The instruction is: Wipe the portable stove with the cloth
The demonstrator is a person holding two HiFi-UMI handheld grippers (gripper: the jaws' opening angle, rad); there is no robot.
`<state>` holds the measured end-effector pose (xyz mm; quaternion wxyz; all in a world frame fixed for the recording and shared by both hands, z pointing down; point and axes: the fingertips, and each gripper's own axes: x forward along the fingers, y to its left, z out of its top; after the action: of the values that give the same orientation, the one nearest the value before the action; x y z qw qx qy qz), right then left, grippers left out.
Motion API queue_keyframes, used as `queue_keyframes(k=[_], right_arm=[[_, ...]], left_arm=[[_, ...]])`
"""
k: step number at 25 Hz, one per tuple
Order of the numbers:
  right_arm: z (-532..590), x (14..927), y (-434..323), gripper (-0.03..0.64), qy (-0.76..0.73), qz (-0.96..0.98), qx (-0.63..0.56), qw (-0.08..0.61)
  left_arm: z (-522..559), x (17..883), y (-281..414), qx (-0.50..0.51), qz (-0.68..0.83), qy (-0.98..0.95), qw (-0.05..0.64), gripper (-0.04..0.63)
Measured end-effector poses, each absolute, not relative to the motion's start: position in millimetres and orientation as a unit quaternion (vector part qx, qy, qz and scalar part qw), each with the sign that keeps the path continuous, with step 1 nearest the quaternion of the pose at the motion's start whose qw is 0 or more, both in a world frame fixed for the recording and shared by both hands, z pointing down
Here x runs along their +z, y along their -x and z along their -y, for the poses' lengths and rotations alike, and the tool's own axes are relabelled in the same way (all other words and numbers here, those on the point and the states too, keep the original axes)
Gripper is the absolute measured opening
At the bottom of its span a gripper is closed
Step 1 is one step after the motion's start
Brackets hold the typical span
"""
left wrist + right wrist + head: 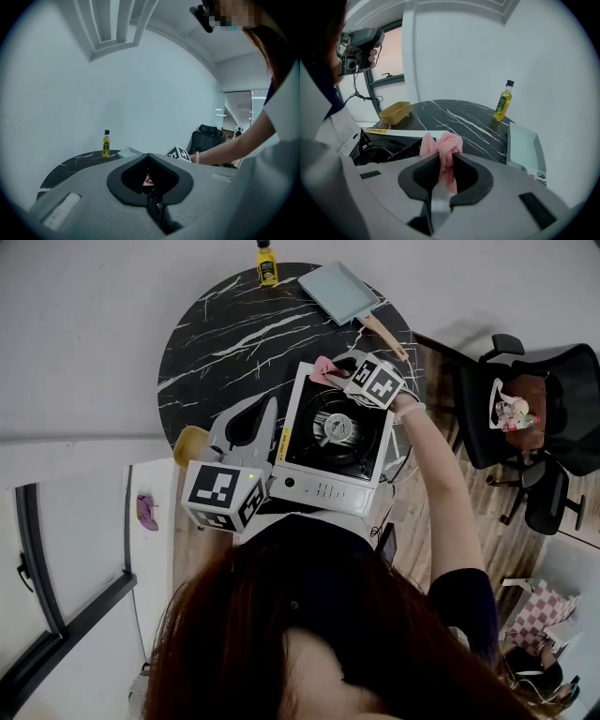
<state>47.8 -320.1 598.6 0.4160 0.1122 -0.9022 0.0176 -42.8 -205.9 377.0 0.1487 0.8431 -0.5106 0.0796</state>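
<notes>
The portable stove (333, 442), white with a black burner, stands at the near edge of the round black marble table (225, 334). My right gripper (342, 376) is over the stove's far edge, shut on a bunched pink cloth (324, 368). In the right gripper view the cloth (443, 143) sticks up between the shut jaws of the right gripper (444, 157), with the burner (379, 150) at lower left. My left gripper (270, 409) lies along the stove's left side, shut and holding nothing. The left gripper (148, 155) shows its tips together in its own view.
A yellow oil bottle (267, 263) stands at the table's far edge. A grey-blue square pan (339, 292) with a wooden handle lies at the far right. A tan bowl (187, 442) sits left of the left gripper. Black office chairs (525, 418) stand to the right.
</notes>
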Motion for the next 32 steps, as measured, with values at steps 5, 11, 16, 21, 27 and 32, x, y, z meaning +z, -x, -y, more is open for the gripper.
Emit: queue_keyframes(k=[5,11,16,21,27,32], right_arm=[[319.0,598.9,-50.5,0.074,-0.107,0.901,0.028,0.419],[319.3,598.6,-52.3,0.074,-0.099,0.897,0.041,0.429],[323.3,595.3,-54.3,0.075,-0.113,0.899,0.051,0.421],[326.3,588.4,-56.2,0.075,-0.121,0.904,0.049,0.408],[328.3,581.6,-59.4,0.075,-0.136,0.911,0.064,0.385],[327.7,569.2,-59.8,0.075,-0.148,0.920,0.082,0.354]], left_arm=[[204.7,375.9,41.3,0.082,0.511,-0.843,0.147,0.012],[202.8,373.7,41.1,0.082,0.513,-0.842,0.143,0.012],[202.8,373.8,39.6,0.084,0.515,-0.841,0.142,0.012],[202.6,372.9,38.5,0.084,0.515,-0.842,0.140,0.012],[200.9,371.5,34.6,0.084,0.513,-0.843,0.136,0.012],[199.5,369.9,30.7,0.084,0.510,-0.845,0.135,0.012]])
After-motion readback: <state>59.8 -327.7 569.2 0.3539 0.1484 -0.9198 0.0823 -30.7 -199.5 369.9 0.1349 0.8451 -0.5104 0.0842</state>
